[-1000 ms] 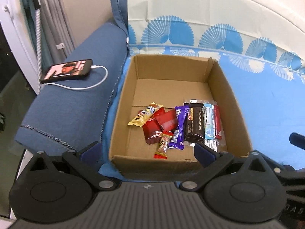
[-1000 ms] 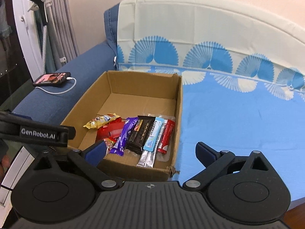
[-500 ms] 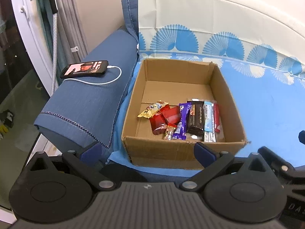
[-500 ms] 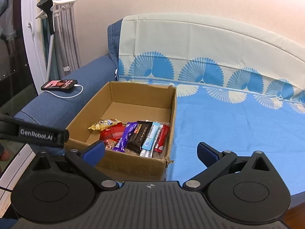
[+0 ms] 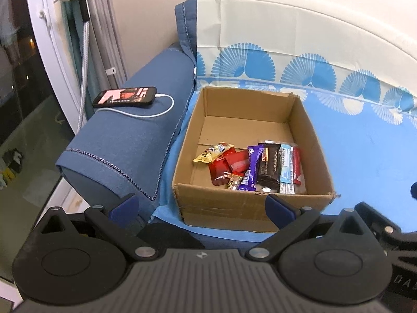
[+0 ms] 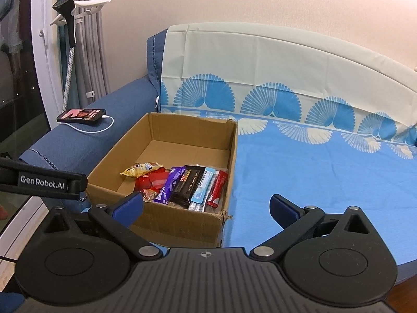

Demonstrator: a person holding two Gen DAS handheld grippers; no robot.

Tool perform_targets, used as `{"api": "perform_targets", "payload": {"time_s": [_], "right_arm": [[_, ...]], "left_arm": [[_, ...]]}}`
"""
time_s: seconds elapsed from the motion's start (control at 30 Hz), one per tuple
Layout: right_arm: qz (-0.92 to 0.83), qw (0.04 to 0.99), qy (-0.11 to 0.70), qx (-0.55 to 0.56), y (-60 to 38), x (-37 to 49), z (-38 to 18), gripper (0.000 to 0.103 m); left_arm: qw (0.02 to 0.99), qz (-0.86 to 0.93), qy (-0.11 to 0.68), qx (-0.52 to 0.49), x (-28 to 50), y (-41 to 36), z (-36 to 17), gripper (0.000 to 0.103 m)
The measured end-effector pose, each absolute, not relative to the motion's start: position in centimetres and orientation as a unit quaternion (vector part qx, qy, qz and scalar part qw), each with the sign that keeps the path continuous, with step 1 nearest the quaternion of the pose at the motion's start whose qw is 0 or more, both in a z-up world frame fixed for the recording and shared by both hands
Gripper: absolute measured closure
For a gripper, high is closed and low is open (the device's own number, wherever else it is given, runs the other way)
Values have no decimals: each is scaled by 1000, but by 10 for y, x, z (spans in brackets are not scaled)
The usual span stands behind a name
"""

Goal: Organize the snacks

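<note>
An open cardboard box [image 5: 247,208] [image 6: 187,221] sits on the blue sheet beside the sofa arm. Several wrapped snacks lie in its near half: a yellow pack [image 5: 212,152] [image 6: 140,169], red packs [image 5: 226,164], a purple bar [image 5: 250,168] [image 6: 172,182], a dark brown bar [image 5: 269,165] [image 6: 189,185], a light blue stick [image 5: 286,165] and a red stick [image 5: 297,164] [image 6: 217,189]. My left gripper [image 5: 202,206] hangs open, back from the box's near wall, holding nothing. My right gripper [image 6: 206,207] is open too, empty, near the box's front right corner.
A phone [image 5: 125,96] [image 6: 82,114] with a white cable lies on the blue sofa arm [image 5: 125,140]. A glass door and a stand [image 6: 69,26] are at the left. The blue patterned sheet [image 6: 312,172] spreads to the right of the box.
Both grippers have pulled back and up from the box, which looks smaller and farther. They stay open and empty. The snacks have not moved.
</note>
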State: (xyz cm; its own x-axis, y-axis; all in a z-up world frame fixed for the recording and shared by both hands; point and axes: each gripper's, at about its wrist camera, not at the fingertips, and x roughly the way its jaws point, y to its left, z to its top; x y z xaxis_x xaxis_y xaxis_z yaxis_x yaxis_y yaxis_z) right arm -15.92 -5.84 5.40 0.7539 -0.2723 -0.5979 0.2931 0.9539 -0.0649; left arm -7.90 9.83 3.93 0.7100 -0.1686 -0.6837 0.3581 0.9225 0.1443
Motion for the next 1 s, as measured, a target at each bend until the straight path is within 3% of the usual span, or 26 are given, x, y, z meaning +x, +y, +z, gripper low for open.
{"api": "perform_targets", "payload": {"time_s": [0.5, 1.0], "right_arm": [[-153, 935, 320, 11, -54, -159, 54, 0], [-147, 936, 320, 5, -53, -159, 52, 0]], "left_arm": [[897, -136, 404, 117, -73, 103, 31, 0], [901, -129, 400, 111, -72, 109, 33, 0]]}}
